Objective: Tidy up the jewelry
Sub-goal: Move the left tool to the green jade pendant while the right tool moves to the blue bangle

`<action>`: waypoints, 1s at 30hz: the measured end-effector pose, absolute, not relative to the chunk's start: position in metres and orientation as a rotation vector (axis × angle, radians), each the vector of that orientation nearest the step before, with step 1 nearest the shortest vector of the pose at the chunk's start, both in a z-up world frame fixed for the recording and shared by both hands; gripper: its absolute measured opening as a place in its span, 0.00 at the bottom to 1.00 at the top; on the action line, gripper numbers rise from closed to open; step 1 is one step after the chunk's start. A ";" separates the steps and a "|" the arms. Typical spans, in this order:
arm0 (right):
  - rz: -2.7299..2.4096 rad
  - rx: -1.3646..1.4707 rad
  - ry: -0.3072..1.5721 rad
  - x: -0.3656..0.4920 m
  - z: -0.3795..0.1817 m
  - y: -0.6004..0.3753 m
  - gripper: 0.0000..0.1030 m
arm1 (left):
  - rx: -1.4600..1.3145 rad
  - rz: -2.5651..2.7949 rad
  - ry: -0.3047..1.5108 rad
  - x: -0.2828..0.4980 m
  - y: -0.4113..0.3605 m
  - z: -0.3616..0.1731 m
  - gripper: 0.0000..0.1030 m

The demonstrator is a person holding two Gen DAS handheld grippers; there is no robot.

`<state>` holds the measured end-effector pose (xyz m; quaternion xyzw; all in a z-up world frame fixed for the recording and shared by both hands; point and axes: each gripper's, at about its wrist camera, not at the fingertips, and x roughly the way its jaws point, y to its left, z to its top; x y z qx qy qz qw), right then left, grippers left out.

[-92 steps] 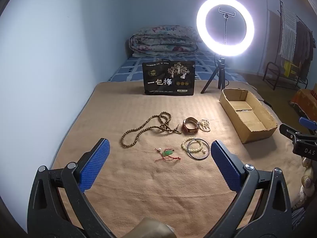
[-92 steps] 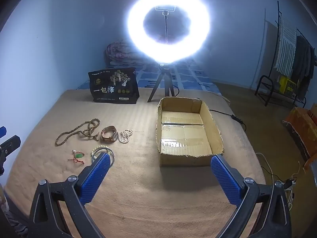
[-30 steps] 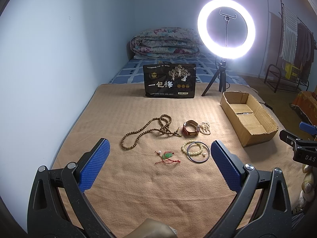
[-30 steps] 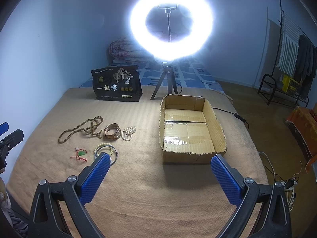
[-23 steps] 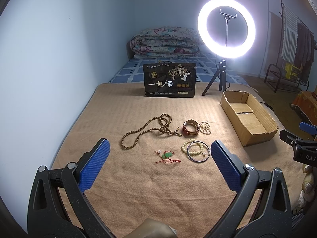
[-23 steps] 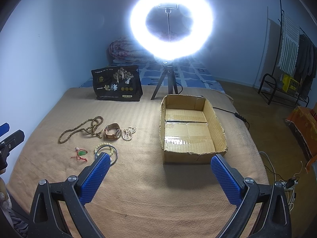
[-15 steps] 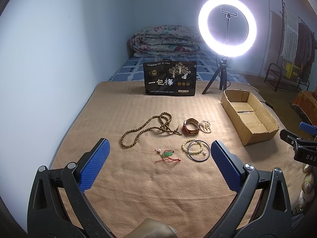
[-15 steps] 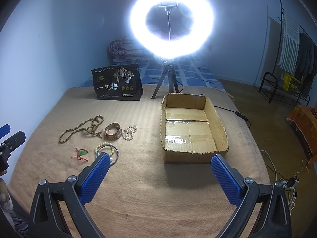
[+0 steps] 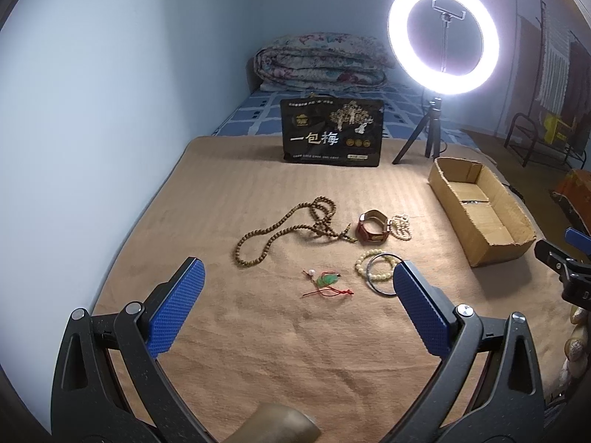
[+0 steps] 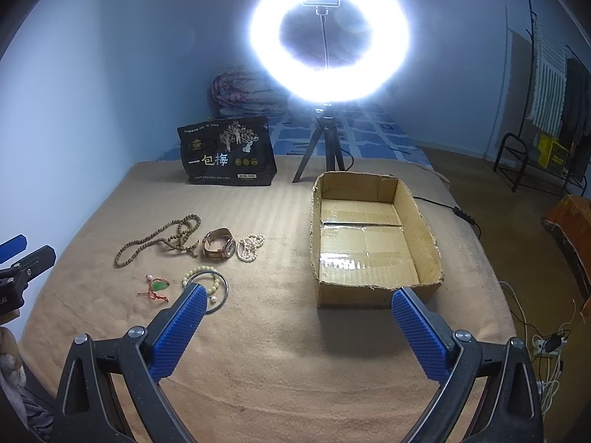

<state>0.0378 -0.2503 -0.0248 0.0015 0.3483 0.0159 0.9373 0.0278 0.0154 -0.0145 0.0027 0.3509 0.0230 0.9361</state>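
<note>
Blue-padded left gripper [image 9: 295, 302] and right gripper [image 10: 295, 326] both spread wide, holding nothing, above tan blanket [image 9: 295, 361]. Jade pendant [image 9: 327, 280], bangle [image 9: 380, 275], watch [image 9: 373, 227], wooden bead necklace [image 9: 288, 227] lie left of cardboard box [image 10: 373, 236].

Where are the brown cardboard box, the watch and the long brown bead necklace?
brown cardboard box [image 10: 362, 243], right wrist view, on its taped floor.
watch [image 10: 218, 249], right wrist view, on its strap.
long brown bead necklace [image 9: 273, 229], left wrist view, on its beads.
</note>
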 end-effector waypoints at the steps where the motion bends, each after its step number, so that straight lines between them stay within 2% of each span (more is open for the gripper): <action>1: 0.046 0.007 0.710 0.039 -0.025 -0.249 0.96 | 0.003 0.051 0.722 0.029 0.017 -0.015 1.00; 10: 0.127 0.001 0.781 0.065 -0.034 -0.240 0.87 | -0.045 0.056 0.770 0.055 0.042 -0.024 1.00; 13: 0.163 -0.007 0.817 0.078 -0.039 -0.235 0.83 | -0.078 0.065 0.786 0.067 0.055 -0.025 0.95; 19: 0.229 -0.027 0.904 0.105 -0.060 -0.222 0.72 | -0.088 0.051 0.832 0.084 0.065 -0.037 0.76; 25: 0.304 -0.040 1.007 0.127 -0.087 -0.207 0.56 | -0.113 -0.054 0.946 0.094 0.056 -0.065 0.55; 27: 0.321 -0.044 1.031 0.133 -0.094 -0.202 0.48 | -0.113 -0.095 0.977 0.096 0.049 -0.074 0.48; 30: 0.350 -0.049 1.061 0.141 -0.103 -0.196 0.44 | -0.080 -0.168 1.004 0.101 0.032 -0.081 0.41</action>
